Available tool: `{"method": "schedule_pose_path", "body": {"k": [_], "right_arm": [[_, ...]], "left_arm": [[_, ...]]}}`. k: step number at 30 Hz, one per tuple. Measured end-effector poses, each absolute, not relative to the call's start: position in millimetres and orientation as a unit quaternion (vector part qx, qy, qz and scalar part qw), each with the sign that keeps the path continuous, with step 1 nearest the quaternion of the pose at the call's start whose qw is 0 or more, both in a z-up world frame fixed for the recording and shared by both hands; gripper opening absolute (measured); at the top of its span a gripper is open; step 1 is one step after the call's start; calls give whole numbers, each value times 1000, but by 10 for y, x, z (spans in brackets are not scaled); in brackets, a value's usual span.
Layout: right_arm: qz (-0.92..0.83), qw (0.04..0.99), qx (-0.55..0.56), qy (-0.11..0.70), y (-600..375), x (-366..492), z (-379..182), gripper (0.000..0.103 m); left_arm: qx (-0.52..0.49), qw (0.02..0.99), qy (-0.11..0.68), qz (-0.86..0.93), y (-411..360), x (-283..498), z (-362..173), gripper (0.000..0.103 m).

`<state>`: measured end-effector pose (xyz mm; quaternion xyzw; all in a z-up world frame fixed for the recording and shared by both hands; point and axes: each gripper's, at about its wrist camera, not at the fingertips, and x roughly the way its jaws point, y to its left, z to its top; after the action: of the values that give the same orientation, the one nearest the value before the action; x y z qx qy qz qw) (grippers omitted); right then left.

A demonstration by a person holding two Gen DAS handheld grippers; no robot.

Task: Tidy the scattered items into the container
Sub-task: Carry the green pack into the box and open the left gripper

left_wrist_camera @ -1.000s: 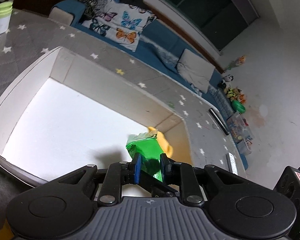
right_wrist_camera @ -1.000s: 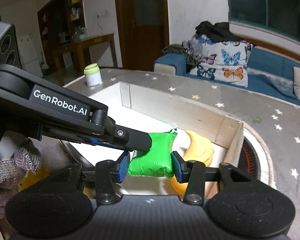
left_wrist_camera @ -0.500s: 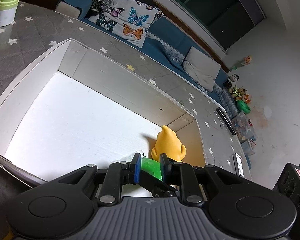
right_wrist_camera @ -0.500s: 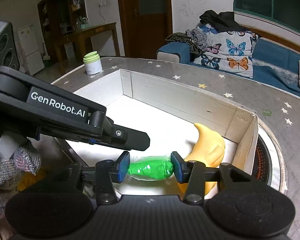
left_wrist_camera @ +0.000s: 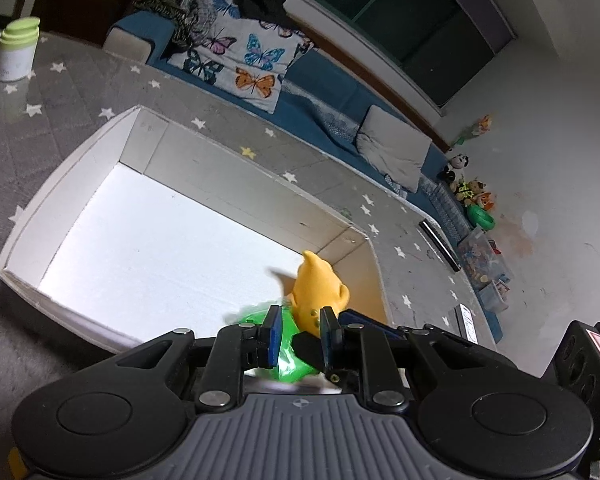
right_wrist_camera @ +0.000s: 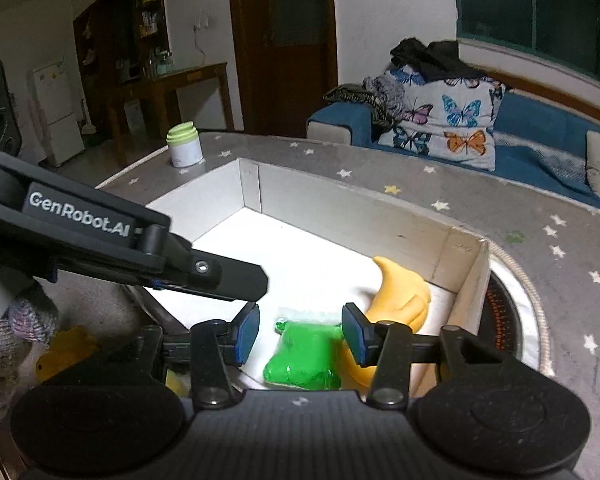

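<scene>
Inside the white box [right_wrist_camera: 468,280], near its right end, green packet [right_wrist_camera: 306,354] lies on the floor touching the yellow toy [right_wrist_camera: 400,296] by the end wall. Right gripper [right_wrist_camera: 300,330] hovers above the packet, jaws wide, clear gap on both sides of it, holding nothing. Left gripper [left_wrist_camera: 299,330] also over the box's near edge, jaws narrow with a small gap; can't tell if it pinches anything. Green packet [left_wrist_camera: 288,354] and yellow toy [left_wrist_camera: 318,290] show past its fingers. Box sits on grey star-print surface [right_wrist_camera: 420,184]; white jar with green lid [right_wrist_camera: 185,148] stands well apart beyond the box's far corner. Another yellow item [right_wrist_camera: 66,350] lies outside the box, low left in right wrist view.
</scene>
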<state>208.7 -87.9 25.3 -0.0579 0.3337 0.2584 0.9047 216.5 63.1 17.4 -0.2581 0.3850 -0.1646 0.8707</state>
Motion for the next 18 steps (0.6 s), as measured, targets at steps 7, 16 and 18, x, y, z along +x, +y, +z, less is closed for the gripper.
{"method": "schedule_pose_path", "body": {"k": [7, 16, 18], "right_arm": [[252, 919, -58, 297, -1031, 1682, 414, 52], [267, 919, -59, 284, -1143, 1125, 357, 66], [272, 915, -62, 293, -1122, 1066, 278, 72]], "left_arm": [[-237, 882, 369, -174, 590, 1781, 298, 21], [-222, 886, 368, -175, 491, 1324, 237, 23], [-222, 884, 372, -173, 472, 1258, 192, 23]]}}
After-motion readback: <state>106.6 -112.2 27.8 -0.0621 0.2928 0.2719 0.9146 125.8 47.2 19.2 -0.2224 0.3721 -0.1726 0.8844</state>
